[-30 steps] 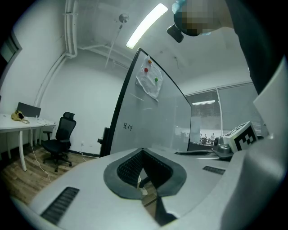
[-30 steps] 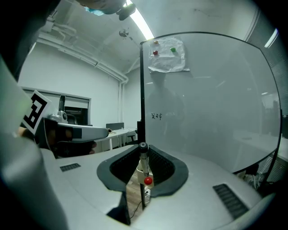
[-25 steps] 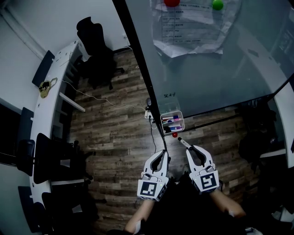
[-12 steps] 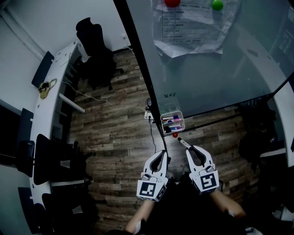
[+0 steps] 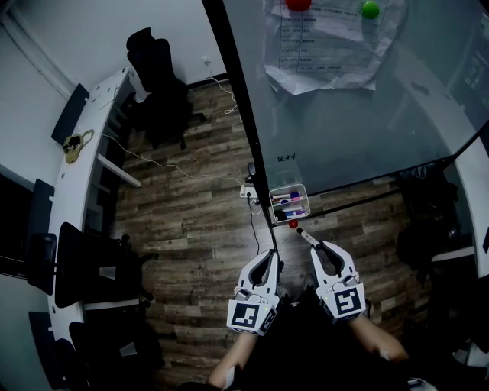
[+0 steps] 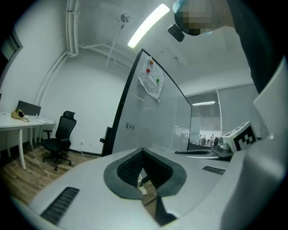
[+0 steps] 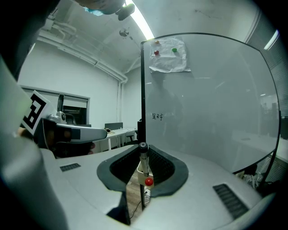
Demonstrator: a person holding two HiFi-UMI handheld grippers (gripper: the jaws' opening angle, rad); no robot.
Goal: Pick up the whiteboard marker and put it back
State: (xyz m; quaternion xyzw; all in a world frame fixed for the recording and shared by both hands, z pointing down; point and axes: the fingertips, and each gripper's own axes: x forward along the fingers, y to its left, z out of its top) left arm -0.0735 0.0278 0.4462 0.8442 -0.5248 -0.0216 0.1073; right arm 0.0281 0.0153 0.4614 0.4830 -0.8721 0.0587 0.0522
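While the right gripper (image 5: 324,250) is holding the whiteboard marker (image 5: 304,236) between its jaws, which are closing on the barrel partway along, the marker is pointing out past the jaw tips toward the glass whiteboard (image 5: 367,122). The left gripper (image 5: 267,258) is hovering just beside it over the wooden floor (image 5: 191,229), its jaws resting together with nothing between them.

A clear marker tray (image 5: 305,206) is hanging at the board's lower corner with several markers lying inside. A small red ball (image 5: 293,224) is sitting just under the tray, between it and the marker's tip. The board's black frame (image 5: 241,114) is running up beside the tray. A crumpled paper sheet (image 5: 328,46) is hanging high on the glass under a red magnet (image 5: 298,4) and a green magnet (image 5: 370,9).

Well apart on the left, a black office chair (image 5: 157,65) is standing by a white tabletop (image 5: 84,145), and a thin cable (image 5: 176,172) is trailing across the floor to a power strip (image 5: 248,191) at the foot of the frame.

Compared with a second ago, both grippers are keeping their places in the head view and the grip is looking unchanged. The board, sheet and magnets are sitting slightly further right and higher in that view.
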